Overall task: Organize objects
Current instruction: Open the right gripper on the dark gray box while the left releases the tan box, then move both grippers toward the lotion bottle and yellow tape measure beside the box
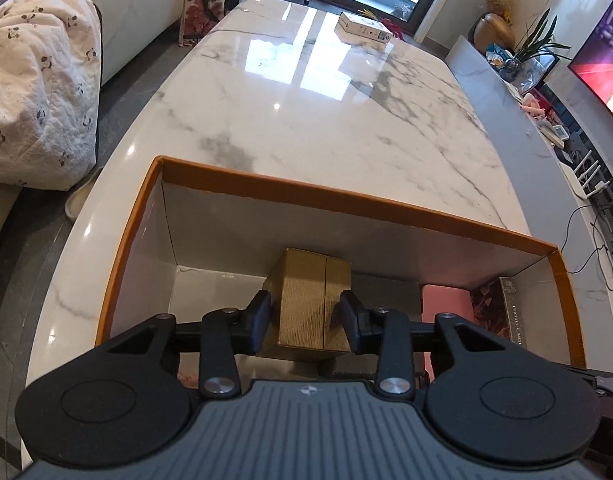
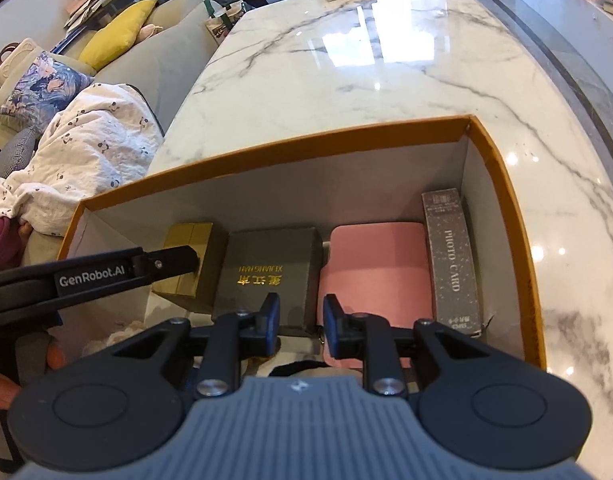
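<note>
Currently, scene status as follows.
Container: orange-rimmed box [image 2: 502, 184] with white inner walls, resting on the marble table [image 1: 326, 120].
Left gripper [image 1: 305, 322]: jaws set to either side of the gold box [image 1: 306, 300]; the left pad looks to be touching its side and a thin gap shows at the right pad, so a firm grip cannot be confirmed.
Gold box: inside the container, toward its left end, tilted.
Right gripper [image 2: 300, 316]: jaws narrow, nothing between them, hovering over the container.
Row of 4: gold box, black box [image 2: 266, 272], pink case [image 2: 378, 268], grey "PHOTO CARD" box [image 2: 450, 256] against the right wall.
Far end of table: 1 white box [image 1: 362, 28], well apart.
</note>
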### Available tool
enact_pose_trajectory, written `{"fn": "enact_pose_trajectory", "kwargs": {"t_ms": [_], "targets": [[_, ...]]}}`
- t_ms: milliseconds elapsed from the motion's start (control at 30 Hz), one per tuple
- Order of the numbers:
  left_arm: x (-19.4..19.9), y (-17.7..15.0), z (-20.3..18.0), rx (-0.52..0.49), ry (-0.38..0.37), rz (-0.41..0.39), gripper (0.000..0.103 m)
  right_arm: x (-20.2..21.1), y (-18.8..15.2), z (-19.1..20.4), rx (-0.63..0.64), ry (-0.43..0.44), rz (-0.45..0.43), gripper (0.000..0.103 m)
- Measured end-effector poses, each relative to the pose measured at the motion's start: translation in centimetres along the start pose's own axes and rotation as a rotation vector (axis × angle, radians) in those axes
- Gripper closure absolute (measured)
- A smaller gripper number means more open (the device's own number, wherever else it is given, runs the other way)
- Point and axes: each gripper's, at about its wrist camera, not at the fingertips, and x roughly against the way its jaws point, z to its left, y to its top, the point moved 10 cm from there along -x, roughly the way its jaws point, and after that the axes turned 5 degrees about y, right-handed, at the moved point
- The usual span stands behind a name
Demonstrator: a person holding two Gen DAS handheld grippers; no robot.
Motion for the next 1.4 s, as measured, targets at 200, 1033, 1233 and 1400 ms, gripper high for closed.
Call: {"fn": "enact_pose_trajectory", "kwargs": {"t_ms": [200,1033,1233,1400], "targets": [[1.1,-0.1,-0.1,0.004,-0.025,-0.016,0.049,1.5,0.2,0.3,0.028,-0.015,-0.027,0.077],[18.1,-9.4,-2.0,-0.253,-0.104,-0.196,0.046,17.3,-8.4,6.2,0.155,0.029,-0.307,0.064],[16.0,-14.3,0.0,-0.17,-0.124,-0.102,0.04,15.1,-13.5,6.2,0.173,-0.011,-0.242,0.064],[13.7,-18.4,1.7,-0.168,-0.055,-0.042,0.04,12.0,-17.7,5.0,0.188,-0.081,-0.171,0.064]]}}
